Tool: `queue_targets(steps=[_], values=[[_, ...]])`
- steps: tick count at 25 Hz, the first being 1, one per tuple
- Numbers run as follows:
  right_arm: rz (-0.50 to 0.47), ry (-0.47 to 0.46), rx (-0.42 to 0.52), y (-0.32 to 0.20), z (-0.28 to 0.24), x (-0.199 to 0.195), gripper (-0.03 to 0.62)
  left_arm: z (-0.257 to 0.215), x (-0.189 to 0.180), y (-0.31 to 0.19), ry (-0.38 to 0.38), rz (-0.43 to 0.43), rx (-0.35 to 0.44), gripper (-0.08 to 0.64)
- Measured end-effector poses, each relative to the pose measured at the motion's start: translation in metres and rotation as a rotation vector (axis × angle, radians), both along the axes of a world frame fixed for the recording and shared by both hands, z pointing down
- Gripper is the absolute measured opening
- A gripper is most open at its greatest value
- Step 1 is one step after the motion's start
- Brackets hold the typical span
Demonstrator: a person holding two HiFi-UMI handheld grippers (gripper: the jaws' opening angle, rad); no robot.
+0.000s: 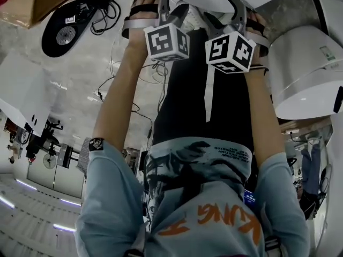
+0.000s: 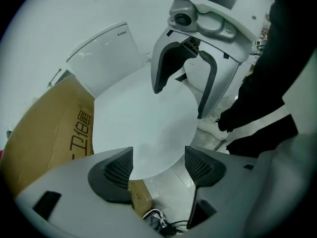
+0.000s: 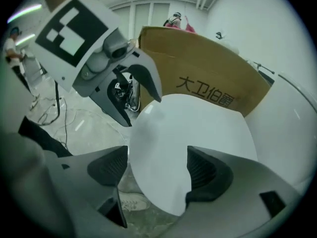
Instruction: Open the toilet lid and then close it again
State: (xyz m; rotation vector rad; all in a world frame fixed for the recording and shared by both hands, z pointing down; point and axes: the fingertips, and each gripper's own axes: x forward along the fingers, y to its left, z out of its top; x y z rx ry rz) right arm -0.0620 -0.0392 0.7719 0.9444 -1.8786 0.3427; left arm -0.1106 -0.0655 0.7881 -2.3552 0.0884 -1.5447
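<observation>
Left gripper and right gripper point down side by side, each with its jaws wide apart and gripping nothing. Just beyond them lies the white toilet lid, down and flat. The tank and a cardboard box stand behind it.

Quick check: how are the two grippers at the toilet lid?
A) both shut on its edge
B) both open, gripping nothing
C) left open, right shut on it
B: the left gripper and right gripper both show jaws wide apart, pads clear of the toilet lid.
</observation>
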Motion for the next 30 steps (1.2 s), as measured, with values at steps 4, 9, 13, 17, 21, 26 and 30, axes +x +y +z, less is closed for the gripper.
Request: queue_targets(steps=[4,9,13,17,21,26,30], values=[[-0.078,0.128,0.003,0.006,0.025,-0.003,0.42,0.013,-0.002,0.003,-0.048,0.059,0.022,0.35],[-0.115,0.224,-0.033,0.007,0.051,0.0,0.437,0.028,-0.001,0.002,-0.095,0.152,0.096,0.352],[-0.164,0.212,-0.079,0.009,0.055,-0.002,0.399,0.029,0.005,0.004,-0.104,0.185,0.103,0.352],[-0.213,0.176,-0.149,0.013,0.052,-0.005,0.324,0.032,0.003,0.002,-0.107,0.186,0.12,0.351],[-0.194,0.155,-0.147,0.018,0.045,-0.01,0.29,0.02,0.005,0.006,-0.102,0.179,0.083,0.351],[-0.18,0.121,-0.124,0.017,0.023,-0.009,0.268,0.001,0.005,0.004,-0.074,0.222,0.097,0.351],[-0.18,0.115,-0.102,0.022,0.002,-0.01,0.226,-0.018,0.007,0.007,-0.052,0.334,0.158,0.351]])
